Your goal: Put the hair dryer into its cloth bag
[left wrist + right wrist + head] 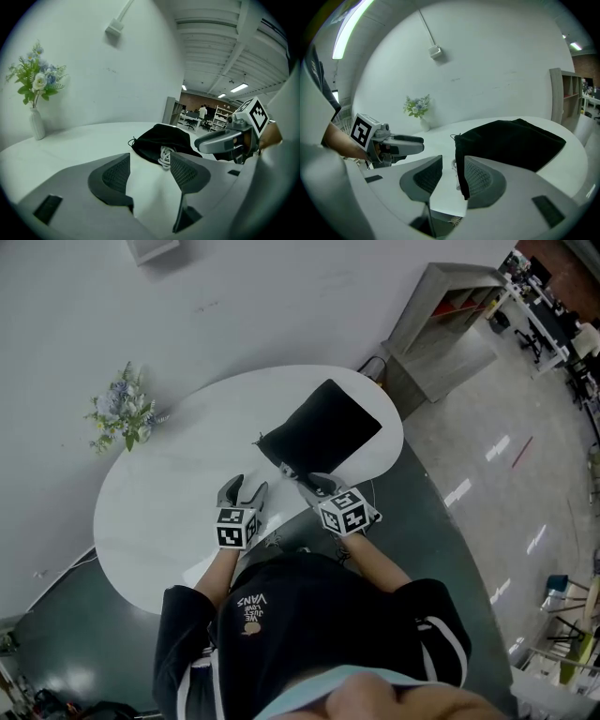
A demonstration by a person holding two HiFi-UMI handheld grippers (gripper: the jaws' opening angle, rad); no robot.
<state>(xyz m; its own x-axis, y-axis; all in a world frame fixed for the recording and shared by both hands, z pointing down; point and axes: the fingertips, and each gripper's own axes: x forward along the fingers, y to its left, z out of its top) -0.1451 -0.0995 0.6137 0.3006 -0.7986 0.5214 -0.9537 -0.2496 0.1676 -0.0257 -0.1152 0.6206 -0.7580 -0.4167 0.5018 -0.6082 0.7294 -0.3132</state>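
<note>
A black cloth bag (323, 432) lies on the round white table (178, 502), its mouth toward me. At that mouth a coil of white cord (165, 157) shows; the hair dryer's body is hidden. My right gripper (302, 476) is at the bag's near corner, jaws partly apart. The bag's mouth edge (460, 159) hangs between them against the right pad, while the left pad stands clear of it. My left gripper (244, 491) hovers just left of the bag, open and empty, pointing at the mouth. Each gripper also shows in the other's view: the right gripper (229, 140), the left gripper (401, 143).
A small white vase of flowers (124, 413) stands at the table's far left edge. A grey shelf unit (441, 324) is against the wall beyond the table on the right. The table's near edge runs just under both grippers.
</note>
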